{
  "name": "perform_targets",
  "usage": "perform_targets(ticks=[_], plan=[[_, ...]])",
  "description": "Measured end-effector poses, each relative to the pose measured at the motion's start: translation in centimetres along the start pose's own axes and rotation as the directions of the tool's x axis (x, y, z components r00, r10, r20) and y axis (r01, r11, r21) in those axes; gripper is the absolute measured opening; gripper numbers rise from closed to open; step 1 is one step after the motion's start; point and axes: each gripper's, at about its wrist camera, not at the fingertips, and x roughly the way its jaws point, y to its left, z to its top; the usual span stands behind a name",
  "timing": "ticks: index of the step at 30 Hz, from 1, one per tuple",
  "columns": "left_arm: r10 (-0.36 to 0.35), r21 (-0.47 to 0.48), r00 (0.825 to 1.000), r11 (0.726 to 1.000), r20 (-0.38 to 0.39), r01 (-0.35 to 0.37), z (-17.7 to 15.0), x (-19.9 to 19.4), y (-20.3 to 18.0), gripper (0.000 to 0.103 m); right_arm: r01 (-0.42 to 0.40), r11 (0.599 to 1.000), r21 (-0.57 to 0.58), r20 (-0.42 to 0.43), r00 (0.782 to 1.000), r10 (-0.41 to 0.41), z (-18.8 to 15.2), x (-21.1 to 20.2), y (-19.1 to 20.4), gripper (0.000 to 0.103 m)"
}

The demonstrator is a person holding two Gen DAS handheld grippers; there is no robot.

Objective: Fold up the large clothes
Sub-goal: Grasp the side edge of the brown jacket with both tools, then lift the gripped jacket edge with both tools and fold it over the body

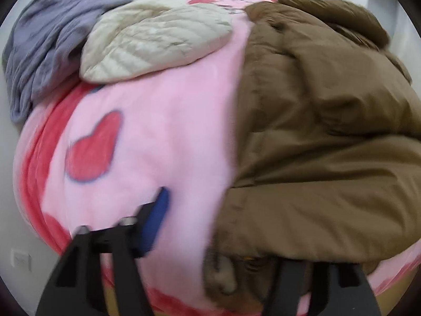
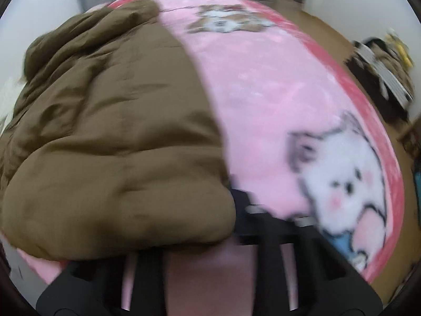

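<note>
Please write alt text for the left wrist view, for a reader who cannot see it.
A bulky brown jacket lies on a pink blanket with red hearts. Farther back lie a cream quilted garment and a grey-purple garment. The left hand-held gripper is at the jacket's near edge.

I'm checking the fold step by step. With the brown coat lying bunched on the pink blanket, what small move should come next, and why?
Probably draw the brown coat's near hem toward the bed's foot to flatten it: it lies puffed and creased, with both tools at that edge.
</note>
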Motion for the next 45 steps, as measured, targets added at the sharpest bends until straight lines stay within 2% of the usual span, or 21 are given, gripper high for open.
perform_targets(ticks=[1, 3, 4, 7, 8, 10, 14, 16, 18, 20, 23, 27, 29, 30, 31, 33, 35, 38, 41, 45], plan=[[0.021, 0.047, 1.0, 0.999, -0.004, -0.021, 0.1, -0.3, -0.8, 0.023, 0.023, 0.999, -0.027, -0.01, 1.0, -0.024, 0.3, -0.2, 0.6, 0.009], [0.027, 0.117, 0.999, 0.993, -0.032, -0.023, 0.5, -1.2, -1.4, 0.013, 0.061, 0.996, -0.065, -0.037, 0.997, -0.063, 1.2, -1.2, 1.1, 0.008], [0.008, 0.122, 0.999, 0.993, -0.044, -0.003, 0.8, -1.9, -1.1, 0.011, 0.06, 0.996, -0.072, -0.047, 0.997, -0.064, 1.7, -2.0, 0.9, 0.006], [-0.047, 0.178, 0.998, 0.983, -0.033, 0.052, 1.3, -6.0, 0.0, 0.01, 0.043, 0.994, -0.098, -0.031, 0.998, -0.046, 2.9, -6.6, 0.1, 0.005], [-0.044, 0.201, 0.999, 0.978, -0.031, 0.049, 1.3, -6.6, 0.2, 0.01, 0.035, 0.992, -0.118, -0.035, 0.999, -0.039, 3.1, -7.7, 0.1, 0.005], [-0.054, 0.169, 0.996, 0.983, -0.077, 0.067, 1.2, -7.3, 1.0, 0.01, 0.006, 0.992, -0.123, -0.059, 0.998, -0.014, 3.3, -8.7, 0.2, 0.005], [-0.012, 0.205, 0.994, 0.978, -0.107, 0.034, 0.5, -6.0, 1.1, 0.01, 0.03, 0.99, -0.138, -0.127, 0.991, -0.047, 1.3, -7.1, 0.2, 0.005], [0.027, 0.28, 0.989, 0.96, -0.149, 0.016, -0.6, -4.1, 0.7, 0.01, 0.054, 0.986, -0.155, -0.157, 0.985, -0.079, -0.5, -5.6, 0.3, 0.005], [0.032, 0.313, 0.988, 0.95, -0.152, 0.017, -0.7, -3.4, 0.8, 0.01, 0.075, 0.985, -0.153, -0.169, 0.98, -0.101, -1.7, -4.4, 0.6, 0.005], [0.014, 0.279, 0.99, 0.96, -0.138, 0.025, -0.3, -3.5, 1.0, 0.01, 0.091, 0.984, -0.152, -0.152, 0.982, -0.114, -1.7, -4.2, 0.9, 0.005], [-0.011, 0.249, 0.995, 0.968, -0.104, 0.036, -0.1, -3.3, 0.9, 0.01, 0.046, 0.995, -0.09, -0.141, 0.988, -0.059, -1.6, -3.7, 0.3, 0.008], [-0.052, 0.24, 0.994, 0.968, -0.094, 0.074, -0.6, -2.0, 0.4, 0.011, 0.054, 0.991, -0.123, -0.11, 0.992, -0.067, -1.8, -2.4, 0.3, 0.028], [-0.063, 0.23, 0.995, 0.97, -0.081, 0.08, -0.8, -1.5, 0.2, 0.013, 0.049, 0.994, -0.1, -0.097, 0.994, -0.059, -1.9, -2.0, 0.0, 0.032], [-0.067, 0.222, 0.995, 0.972, -0.074, 0.082, -0.8, -1.4, 0.1, 0.013, 0.035, 0.997, -0.07, -0.088, 0.995, -0.041, -2.0, -1.9, -0.4, 0.03], [-0.069, 0.221, 0.995, 0.972, -0.072, 0.083, -0.8, -1.4, 0.0, 0.013, 0.024, 0.998, -0.054, -0.086, 0.996, -0.029, -2.1, -1.7, -0.5, 0.012], [-0.047, 0.237, 0.995, 0.969, -0.093, 0.068, -0.7, -1.4, -0.2, 0.01, 0.019, 0.998, -0.054, -0.093, 0.995, -0.024, -2.0, -1.9, 0.1, 0.006], [-0.041, 0.209, 0.99, 0.975, -0.138, 0.07, -0.5, -2.0, 0.0, 0.009, 0.024, 0.999, -0.049, -0.1, 0.995, -0.029, -1.8, -2.8, 0.4, 0.004], [-0.038, 0.188, 0.986, 0.98, -0.162, 0.069, 0.4, -4.2, 0.7, 0.009, -0.003, 1.0, -0.007, -0.065, 0.998, 0.002, -1.1, -6.5, 0.2, 0.004], [-0.023, 0.183, 0.994, 0.982, -0.109, 0.043, 2.0, -8.7, 1.0, 0.009, -0.021, 0.999, -0.044, -0.024, 1.0, 0.02, 0.6, -10.9, 1.2, 0.004], [0.019, 0.12, 1.0, 0.993, -0.012, -0.018, 6.4, -14.1, 1.3, 0.009, -0.027, 0.996, -0.08, 0.045, 0.998, 0.031, 4.6, -15.9, 2.7, 0.004]])
